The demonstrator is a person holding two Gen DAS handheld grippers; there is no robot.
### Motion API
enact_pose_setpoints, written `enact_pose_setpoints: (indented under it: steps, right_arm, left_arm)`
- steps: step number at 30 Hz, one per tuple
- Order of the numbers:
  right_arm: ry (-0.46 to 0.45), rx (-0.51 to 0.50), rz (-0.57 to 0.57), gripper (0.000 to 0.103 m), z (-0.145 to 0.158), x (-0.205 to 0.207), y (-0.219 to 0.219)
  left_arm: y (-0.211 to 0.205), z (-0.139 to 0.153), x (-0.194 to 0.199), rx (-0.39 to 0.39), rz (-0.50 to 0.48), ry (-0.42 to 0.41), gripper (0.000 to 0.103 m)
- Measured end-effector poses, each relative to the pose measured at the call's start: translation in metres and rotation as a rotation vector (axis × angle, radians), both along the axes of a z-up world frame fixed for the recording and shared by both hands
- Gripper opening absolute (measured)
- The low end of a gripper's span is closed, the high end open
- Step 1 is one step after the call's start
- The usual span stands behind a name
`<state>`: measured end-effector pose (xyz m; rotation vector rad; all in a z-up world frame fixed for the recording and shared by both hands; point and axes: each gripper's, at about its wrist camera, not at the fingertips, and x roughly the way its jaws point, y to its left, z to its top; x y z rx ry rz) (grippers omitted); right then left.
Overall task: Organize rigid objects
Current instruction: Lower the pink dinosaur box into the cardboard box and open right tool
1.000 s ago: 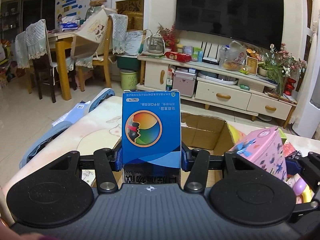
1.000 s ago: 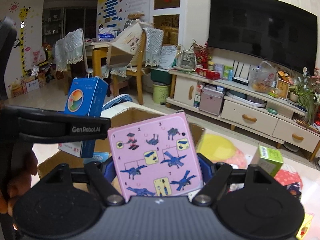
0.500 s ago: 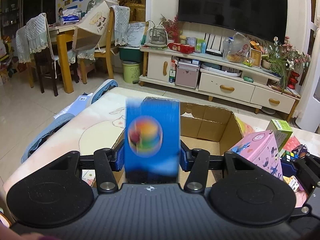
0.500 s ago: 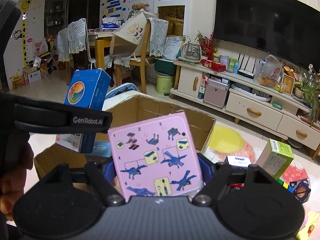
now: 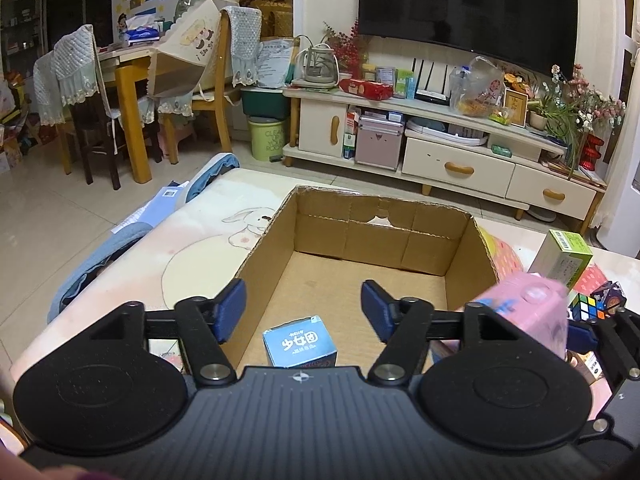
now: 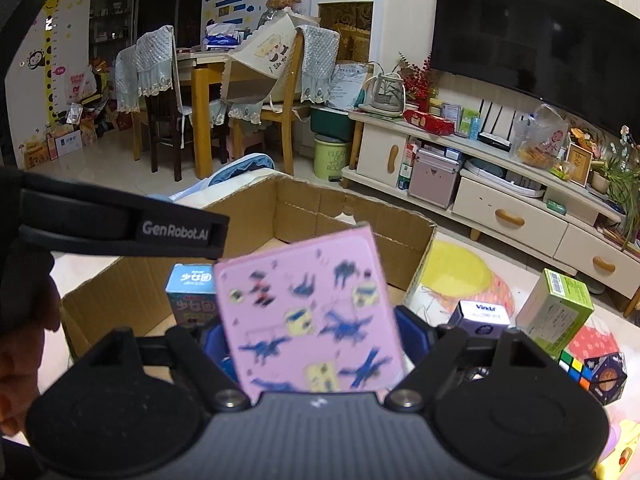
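A small blue box (image 5: 299,342) stands upright on the floor of an open cardboard box (image 5: 472,248), close to the near wall, its top face printed with white characters. The same blue box (image 6: 191,294) shows in the right wrist view, partly hidden behind a pink box.

The left gripper (image 5: 303,310) hangs just above the blue box with its jaws opening. The blue pads stand wide on either side and touch nothing; the box sits lower down, in the gap between them.

The pink box (image 6: 310,318), printed with blue figures and yellow squares, is between the fingers of the right gripper (image 6: 310,350), tilted and smeared by motion blur. That gripper's jaws are opening too, and the blue pads (image 6: 412,334) appear to stand just off the box's sides (the blur makes any last contact hard to judge). From the left wrist view the pink box (image 5: 524,312) hovers at the right wall of the cardboard box (image 6: 352,212).

The carton rests on a pale mat (image 5: 208,240) with a cartoon rabbit drawn on it. To its right, on the mat, stand a green box (image 6: 554,312), a small dark box labelled Vinda (image 6: 482,314), a colourful puzzle cube (image 6: 574,364) and a dark patterned cube (image 6: 606,376) touching it.

Further back are a cream television cabinet (image 5: 460,168) with a large dark screen above it, and a wooden dining table (image 5: 132,80) with covered chairs. A hand (image 6: 18,364) grips the left gripper's handle at the left edge of the right wrist view.
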<state>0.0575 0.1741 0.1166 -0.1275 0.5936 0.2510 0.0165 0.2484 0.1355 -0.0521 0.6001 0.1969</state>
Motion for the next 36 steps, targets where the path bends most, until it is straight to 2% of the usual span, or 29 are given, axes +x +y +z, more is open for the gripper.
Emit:
enact_pose_setpoints:
  steps: [3, 6, 14, 24, 28, 36]
  right_arm:
    - [-0.007, 0.007, -0.005, 0.092, -0.001, -0.003, -0.001]
    - [-0.02, 0.013, -0.006, 0.098, -0.001, -0.005, -0.003]
    - [-0.047, 0.036, 0.035, 0.099, 0.0, -0.011, -0.003]
    - [-0.045, 0.081, 0.063, 0.099, -0.003, -0.013, -0.004]
    - [-0.058, 0.043, 0.111, 0.099, -0.007, -0.018, 0.005]
    - [-0.076, 0.066, 0.067, 0.099, -0.004, -0.018, -0.005]
  left_arm:
    - [-0.001, 0.0, -0.001, 0.006, 0.001, -0.001, 0.097]
    - [-0.001, 0.001, 0.0, 0.005, 0.005, 0.002, 0.098]
    - [-0.001, -0.001, 0.001, -0.002, 0.027, 0.012, 0.103]
    - [-0.002, -0.001, 0.001, 0.009, 0.042, 0.01, 0.103]
    - [-0.001, 0.0, 0.001, 0.004, 0.054, 0.007, 0.103]
    - [-0.007, 0.0, 0.002, 0.003, 0.043, 0.014, 0.103]
